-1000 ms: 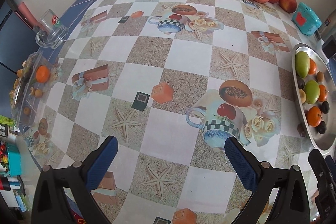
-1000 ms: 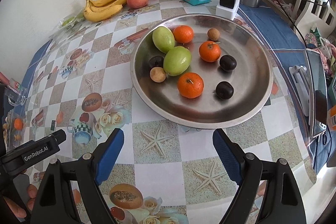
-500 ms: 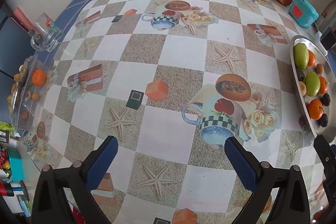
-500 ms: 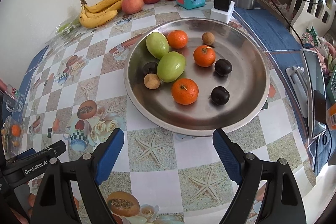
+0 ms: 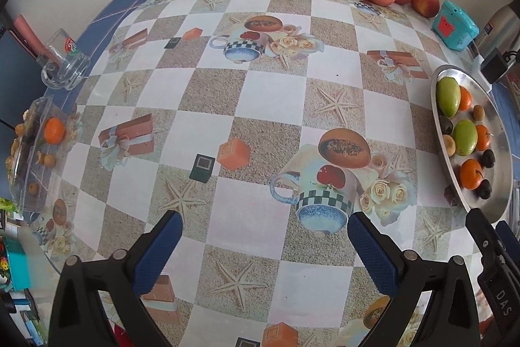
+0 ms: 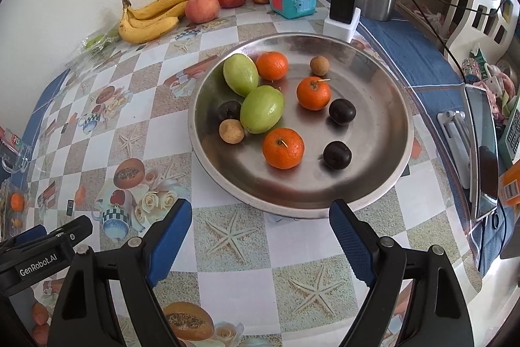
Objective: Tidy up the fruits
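- The metal plate (image 6: 383,184) sits on the counter (image 6: 234,285), just ahead of the right hand-held gripper (image 6: 260,233). It holds three oranges, two green fruits, two small brown fruits and three dark plums.
- The right hand-held gripper is spread wide and pinches nothing; its tips hang just short of the plate's near rim.
- The left hand-held gripper (image 5: 265,244) is likewise spread and bare, over open counter, with the plate off to its right.
- The nearest orange (image 6: 283,148) lies apart from its neighbours. It looks firm, light and round, with a dimpled skin that should grip well; a pinch across its widest part would suit.
- The dark plums (image 6: 337,155) look smooth and glossy, likely slippery and easy to bruise, so a gentle squeeze is wise.
- The two green fruits (image 6: 262,109) are egg-shaped and touch each other. Each long axis runs slantwise across the plate, the nearer one tilting up to the right, the farther one (image 6: 240,74) up to the left. Taking hold across the short axis seems safest.
- Round fruit may roll on the slick metal if nudged.
- The bananas (image 6: 149,18) lie by the wall, stems toward the left, long axis along the wall, beside three apples (image 6: 202,7).
- A clear tray (image 5: 29,152) at the far left edge holds another orange.
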`<state>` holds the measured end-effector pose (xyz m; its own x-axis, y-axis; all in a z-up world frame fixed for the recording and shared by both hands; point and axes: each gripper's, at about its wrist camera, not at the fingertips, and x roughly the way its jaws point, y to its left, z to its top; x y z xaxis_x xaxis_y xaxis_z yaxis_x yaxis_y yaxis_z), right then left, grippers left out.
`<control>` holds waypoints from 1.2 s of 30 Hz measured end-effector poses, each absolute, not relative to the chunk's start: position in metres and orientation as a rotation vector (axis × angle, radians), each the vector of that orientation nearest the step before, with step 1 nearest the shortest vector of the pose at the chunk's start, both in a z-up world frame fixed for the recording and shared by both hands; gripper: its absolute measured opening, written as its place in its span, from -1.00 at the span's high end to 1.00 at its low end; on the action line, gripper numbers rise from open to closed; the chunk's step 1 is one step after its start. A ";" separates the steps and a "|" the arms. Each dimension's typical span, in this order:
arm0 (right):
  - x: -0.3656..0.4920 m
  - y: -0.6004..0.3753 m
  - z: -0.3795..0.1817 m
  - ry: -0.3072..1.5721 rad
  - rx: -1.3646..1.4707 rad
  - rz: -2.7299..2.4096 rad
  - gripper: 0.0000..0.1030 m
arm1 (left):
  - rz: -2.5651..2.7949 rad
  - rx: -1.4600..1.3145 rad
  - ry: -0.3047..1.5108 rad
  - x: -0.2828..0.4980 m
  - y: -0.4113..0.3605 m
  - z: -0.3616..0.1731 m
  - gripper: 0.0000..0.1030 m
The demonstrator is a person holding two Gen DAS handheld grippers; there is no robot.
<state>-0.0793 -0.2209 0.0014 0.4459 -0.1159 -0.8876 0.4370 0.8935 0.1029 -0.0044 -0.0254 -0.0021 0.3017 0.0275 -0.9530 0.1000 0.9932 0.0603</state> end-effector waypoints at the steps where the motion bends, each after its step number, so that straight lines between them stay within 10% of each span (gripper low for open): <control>1: -0.079 -0.220 0.002 1.058 0.338 -0.348 -0.69 | -0.047 0.112 1.263 -0.004 -0.024 -0.002 -0.99; 36: -0.074 -0.213 -0.002 1.081 0.329 -0.332 -0.69 | -0.036 0.111 1.248 -0.004 -0.025 0.000 -0.99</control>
<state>-0.0738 -0.2133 -0.0022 0.4312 -0.1026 -0.8964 0.4186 0.9029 0.0980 -0.0044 -0.0249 0.0000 0.3173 0.0335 -0.9477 0.0877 0.9940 0.0645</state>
